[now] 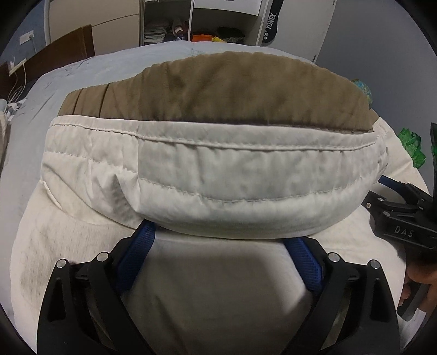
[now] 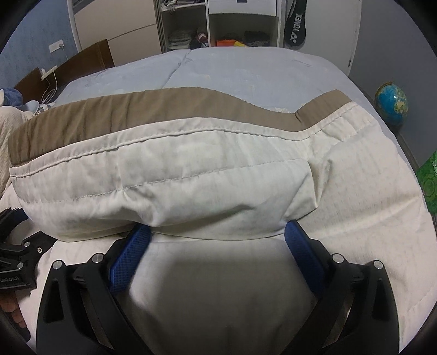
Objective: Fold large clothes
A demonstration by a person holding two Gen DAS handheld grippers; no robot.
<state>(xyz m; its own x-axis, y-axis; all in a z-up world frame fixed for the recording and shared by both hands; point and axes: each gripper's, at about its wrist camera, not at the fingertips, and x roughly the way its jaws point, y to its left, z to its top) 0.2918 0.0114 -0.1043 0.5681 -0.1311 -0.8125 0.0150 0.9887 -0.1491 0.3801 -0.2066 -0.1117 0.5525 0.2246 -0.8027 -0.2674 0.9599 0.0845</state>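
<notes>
A large cream garment (image 1: 218,177) with a stitched hem and a tan band (image 1: 232,90) lies spread on the bed, its near part folded over into a thick roll. My left gripper (image 1: 222,237) stands open, jaws wide, with the blue fingers (image 1: 136,259) reaching under the roll's edge and their tips hidden. In the right wrist view the same cream garment (image 2: 191,177) and tan band (image 2: 136,109) fill the frame. My right gripper (image 2: 217,232) is open too, its blue fingers (image 2: 128,256) tucked under the fold. The two grippers sit side by side.
A pale blue duvet (image 2: 245,71) covers the bed beyond the garment. Open shelves (image 2: 218,30) and a racket bag (image 2: 296,24) stand at the far wall, with a brown headboard (image 2: 90,54) at the left. To the right are a globe (image 2: 392,102) and a green bag (image 2: 428,180). A hand (image 1: 420,284) holds the right gripper's body (image 1: 401,215).
</notes>
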